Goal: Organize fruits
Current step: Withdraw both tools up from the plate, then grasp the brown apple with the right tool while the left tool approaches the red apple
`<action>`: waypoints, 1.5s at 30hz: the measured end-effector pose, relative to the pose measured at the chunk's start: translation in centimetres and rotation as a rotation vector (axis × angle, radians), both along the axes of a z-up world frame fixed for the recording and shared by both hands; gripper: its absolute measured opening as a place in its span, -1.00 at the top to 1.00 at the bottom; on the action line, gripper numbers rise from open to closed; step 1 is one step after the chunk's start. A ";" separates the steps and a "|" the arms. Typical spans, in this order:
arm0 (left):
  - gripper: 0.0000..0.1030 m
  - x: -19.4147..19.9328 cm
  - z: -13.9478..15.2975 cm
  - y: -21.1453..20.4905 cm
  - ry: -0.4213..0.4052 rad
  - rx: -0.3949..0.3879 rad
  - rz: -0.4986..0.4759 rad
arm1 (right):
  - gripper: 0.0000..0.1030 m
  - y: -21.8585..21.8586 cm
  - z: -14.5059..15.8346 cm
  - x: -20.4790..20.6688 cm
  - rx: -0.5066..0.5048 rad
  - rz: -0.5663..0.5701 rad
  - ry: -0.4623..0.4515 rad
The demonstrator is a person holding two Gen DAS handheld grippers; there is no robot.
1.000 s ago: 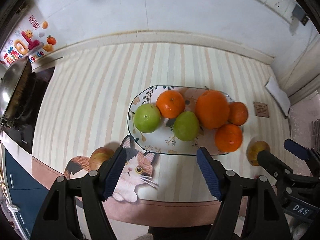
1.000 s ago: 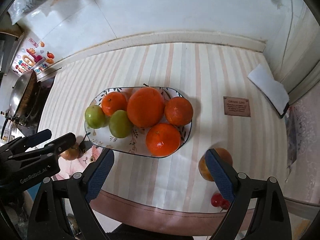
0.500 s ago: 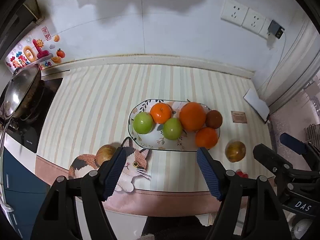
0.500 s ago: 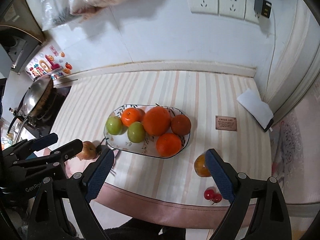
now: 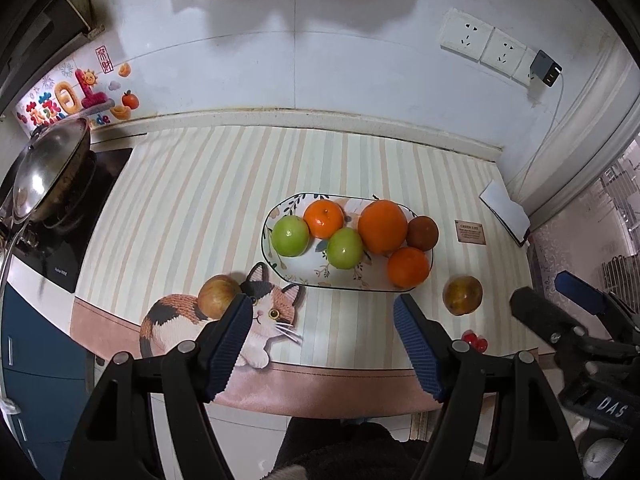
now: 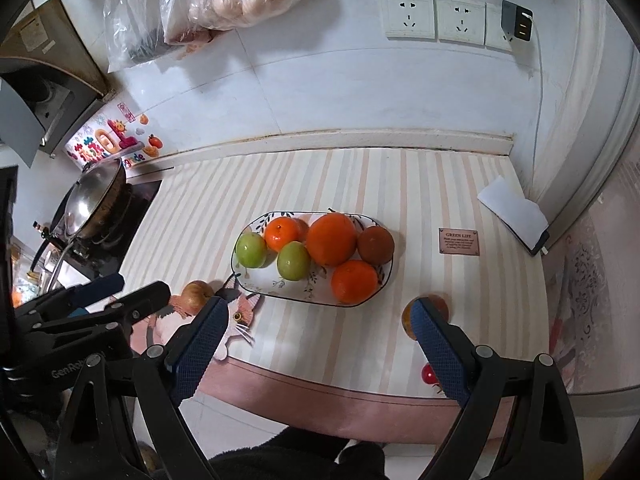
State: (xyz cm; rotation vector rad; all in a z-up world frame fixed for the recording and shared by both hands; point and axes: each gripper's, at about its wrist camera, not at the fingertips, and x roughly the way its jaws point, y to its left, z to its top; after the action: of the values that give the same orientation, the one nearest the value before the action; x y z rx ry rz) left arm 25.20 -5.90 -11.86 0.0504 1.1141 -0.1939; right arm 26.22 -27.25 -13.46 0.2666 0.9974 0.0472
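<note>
So going left to right: an apple (image 5: 218, 295) sits on the cat mat (image 5: 224, 330) on the striped table (image 5: 180, 208), off the plate. The left claw (image 5: 322, 312) is spread with nothing in it. The plate (image 5: 298, 274) mid-table holds two green fruits, three oranges and a brown one. Right of it there's a loose yellowish fruit (image 5: 463, 294) and small red ones (image 5: 475, 341). The right claw (image 6: 318, 314) is spread wide, empty too.
</note>
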 end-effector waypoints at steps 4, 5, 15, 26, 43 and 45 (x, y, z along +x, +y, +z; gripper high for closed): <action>-0.88 1.1 -1.4 0.2 0.000 0.006 0.020 | -0.90 -2.1 -1.7 1.0 0.024 -0.073 0.030; -0.88 1.5 -1.9 0.2 0.001 0.018 0.030 | -0.90 -2.7 -2.3 1.3 0.024 -0.092 0.041; -0.88 5.9 -10.3 2.1 0.141 0.090 0.114 | -0.89 -10.2 -15.4 5.4 0.144 -0.301 0.304; -0.88 7.8 -15.1 6.3 0.250 0.119 0.199 | -0.35 -10.9 -24.1 7.6 0.108 -0.370 0.421; -0.88 10.0 -18.5 13.8 0.346 0.044 0.369 | -0.34 1.2 -25.1 6.6 0.088 -0.046 0.469; -0.88 10.5 -19.3 13.9 0.372 0.040 0.361 | -0.34 2.3 -25.1 6.9 0.073 -0.021 0.467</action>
State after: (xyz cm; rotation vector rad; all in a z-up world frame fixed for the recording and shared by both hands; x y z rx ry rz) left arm 35.69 7.99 -31.12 -0.1570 1.4755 0.1496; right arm 33.13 -24.95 -38.61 0.3643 1.4581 0.0013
